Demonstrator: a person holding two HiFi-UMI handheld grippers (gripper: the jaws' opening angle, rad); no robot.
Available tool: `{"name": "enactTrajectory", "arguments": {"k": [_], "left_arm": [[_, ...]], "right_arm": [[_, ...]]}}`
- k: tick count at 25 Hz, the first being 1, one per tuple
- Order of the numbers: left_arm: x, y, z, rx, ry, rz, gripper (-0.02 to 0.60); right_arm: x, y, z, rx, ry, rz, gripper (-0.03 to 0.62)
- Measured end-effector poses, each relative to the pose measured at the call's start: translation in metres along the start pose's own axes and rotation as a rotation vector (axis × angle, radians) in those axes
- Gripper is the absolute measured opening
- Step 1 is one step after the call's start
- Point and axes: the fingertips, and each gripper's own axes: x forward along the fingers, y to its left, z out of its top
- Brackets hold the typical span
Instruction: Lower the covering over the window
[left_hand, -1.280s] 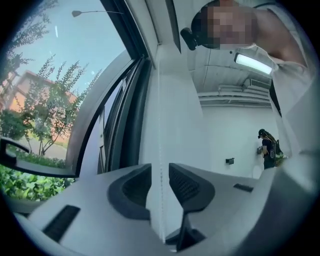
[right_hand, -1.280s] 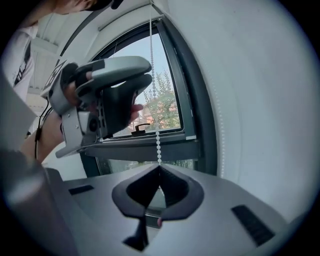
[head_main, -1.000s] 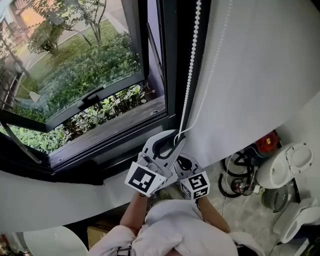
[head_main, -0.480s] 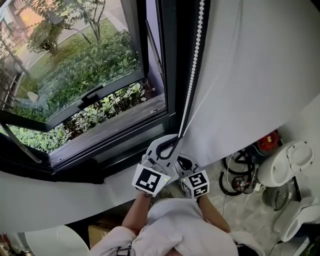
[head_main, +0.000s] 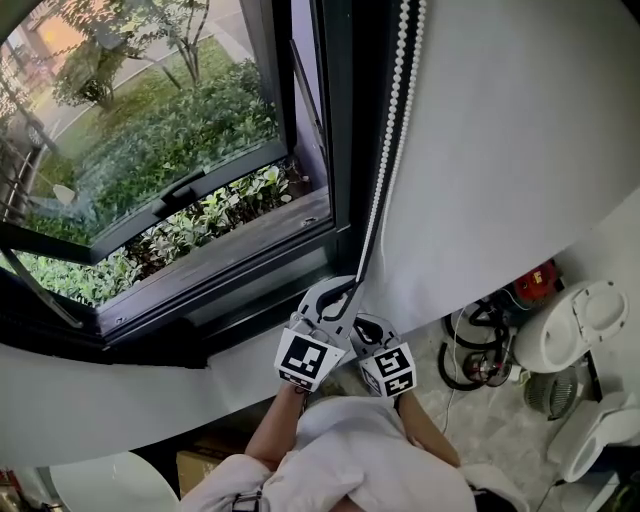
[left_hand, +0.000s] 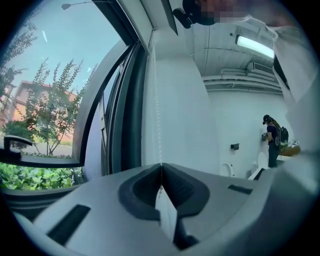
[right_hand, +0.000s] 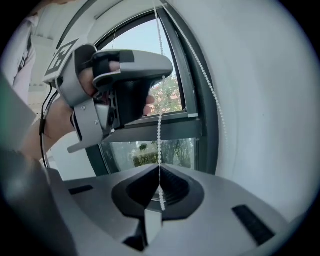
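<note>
A white bead chain (head_main: 385, 160) hangs down the dark window frame (head_main: 340, 120) next to a white wall (head_main: 520, 140). My left gripper (head_main: 350, 285) is shut on the chain at its lower end; in the left gripper view the chain (left_hand: 152, 100) rises straight out of the closed jaws (left_hand: 161, 167). Just below and to the right, my right gripper (head_main: 366, 326) is also shut on a strand of the chain (right_hand: 160, 115), which enters the closed jaws (right_hand: 160, 171). The left gripper (right_hand: 120, 82) shows above it in the right gripper view. I cannot pick out the blind's fabric.
The window sash (head_main: 180, 190) stands tilted open over green shrubs (head_main: 150, 140). A white sill (head_main: 120, 400) runs below the frame. On the floor to the right are a red and black machine (head_main: 530, 285) and a white appliance (head_main: 580, 325). A person (left_hand: 272, 140) stands far off.
The left gripper's jaws, open around the chain a second ago, have shut on it. Both grippers have sunk lower in the head view with the chain taut above them.
</note>
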Motion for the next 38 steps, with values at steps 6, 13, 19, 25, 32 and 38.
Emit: {"name": "enactTrajectory", "arguments": {"k": [6, 13, 19, 25, 32, 38], "left_arm": [[-0.002, 0.002, -0.039, -0.025, 0.072, 0.015, 0.015], [-0.006, 0.008, -0.047, -0.024, 0.066, 0.048, 0.015], [-0.006, 0.004, -0.046, -0.012, 0.060, 0.059, 0.015], [-0.005, -0.004, -0.046, -0.018, 0.049, 0.052, 0.015], [-0.004, -0.009, -0.046, -0.028, 0.044, 0.046, 0.015], [-0.005, -0.013, -0.046, -0.023, 0.044, 0.047, 0.015]], "right_arm": [[-0.009, 0.000, 0.011, -0.027, -0.022, -0.002, 0.048], [-0.035, 0.001, 0.040, -0.017, -0.091, 0.016, 0.072], [-0.065, 0.000, 0.097, -0.015, -0.232, 0.018, 0.072], [-0.086, 0.004, 0.146, -0.073, -0.326, 0.018, 0.072], [-0.093, 0.004, 0.187, -0.146, -0.376, 0.002, 0.072], [-0.096, 0.002, 0.210, -0.171, -0.412, -0.003, 0.072]]}}
